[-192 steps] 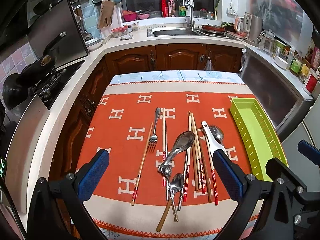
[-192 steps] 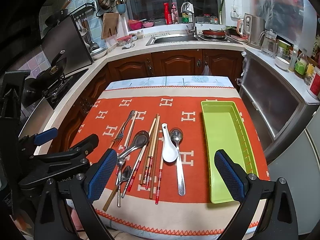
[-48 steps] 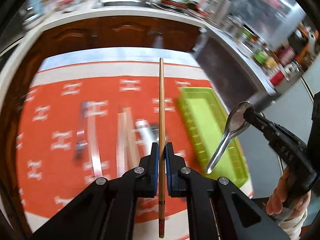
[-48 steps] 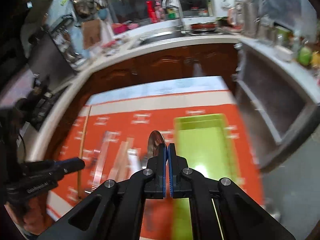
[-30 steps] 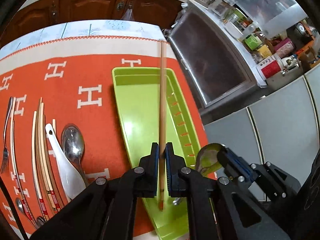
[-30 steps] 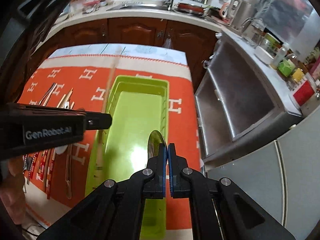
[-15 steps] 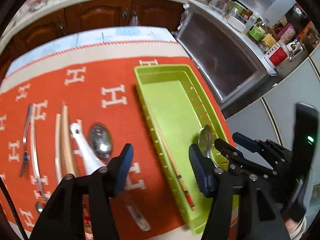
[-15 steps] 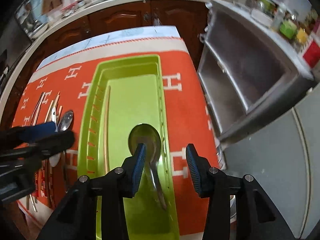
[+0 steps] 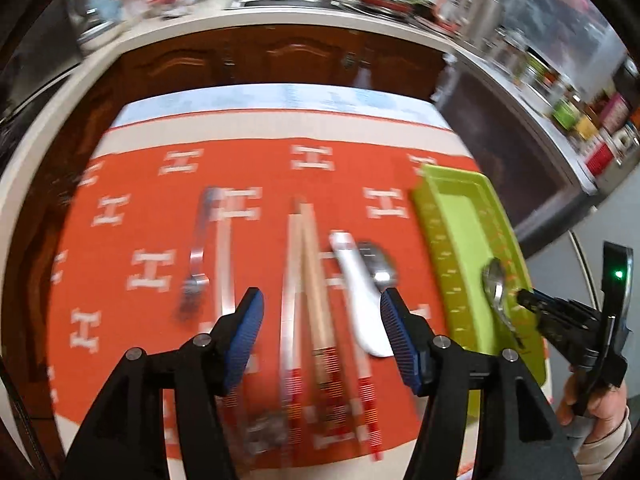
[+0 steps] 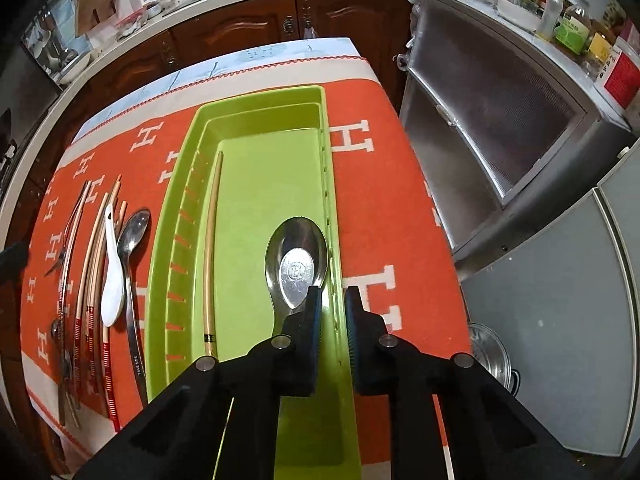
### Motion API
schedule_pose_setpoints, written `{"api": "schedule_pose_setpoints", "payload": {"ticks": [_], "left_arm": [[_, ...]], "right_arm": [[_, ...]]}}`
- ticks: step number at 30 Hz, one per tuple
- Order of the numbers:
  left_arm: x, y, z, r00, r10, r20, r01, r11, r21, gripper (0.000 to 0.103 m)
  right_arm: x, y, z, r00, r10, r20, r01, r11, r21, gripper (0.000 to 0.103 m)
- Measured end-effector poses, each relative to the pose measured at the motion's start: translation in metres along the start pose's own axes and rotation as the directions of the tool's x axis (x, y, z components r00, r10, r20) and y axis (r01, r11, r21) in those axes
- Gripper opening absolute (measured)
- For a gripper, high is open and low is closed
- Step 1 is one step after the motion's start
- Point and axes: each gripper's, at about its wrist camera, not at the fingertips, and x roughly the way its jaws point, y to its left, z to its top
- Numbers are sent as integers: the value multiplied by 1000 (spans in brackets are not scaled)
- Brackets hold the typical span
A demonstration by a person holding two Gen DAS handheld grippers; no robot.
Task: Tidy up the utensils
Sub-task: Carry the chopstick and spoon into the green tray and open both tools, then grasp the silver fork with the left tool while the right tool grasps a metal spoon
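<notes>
Utensils [image 9: 308, 280] beside tray [image 10: 256, 132], fridge [image 10: 560, 280] near

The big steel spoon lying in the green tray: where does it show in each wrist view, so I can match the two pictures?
Left wrist: the large steel spoon sits far right, in the lime-green plastic tray, just ahead of the right tool.
Right wrist: the spoon is at centre, against the tray's right wall, just ahead of the tool's fingertips.
Shared landmark: the white ceramic soup spoon, on the cloth left of the tray.
</notes>
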Motion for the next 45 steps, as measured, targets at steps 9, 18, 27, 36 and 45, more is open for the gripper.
{"api": "schedule_pose_setpoints", "payload": {"ticks": [9, 18, 27, 36, 45], "left_arm": [[-36, 65, -5, 989, 143, 31, -140, 987, -80, 78], [-54, 91, 4, 982, 169, 87, -160, 982, -95, 79], [-22, 105, 19, 991, 130, 27, -128, 989, -75, 67], [58, 132, 30, 991, 12, -134, -26, 994, -103, 49], [110, 131, 40, 983, -47, -176, 32, 996, -83, 37]], "right_arm": [[-4, 16, -5, 1000, -21, -9, 21, 1000, -3, 13], [-42, 34, 5, 996, -32, 89, 30, 999, 18, 14], [-80, 119, 23, 968, 227, 106, -213, 969, -128, 14], [-33, 187, 35, 940, 340, -26, -340, 932, -123, 14], [38, 187, 59, 925, 356, -134, -369, 925, -91, 14]]}}
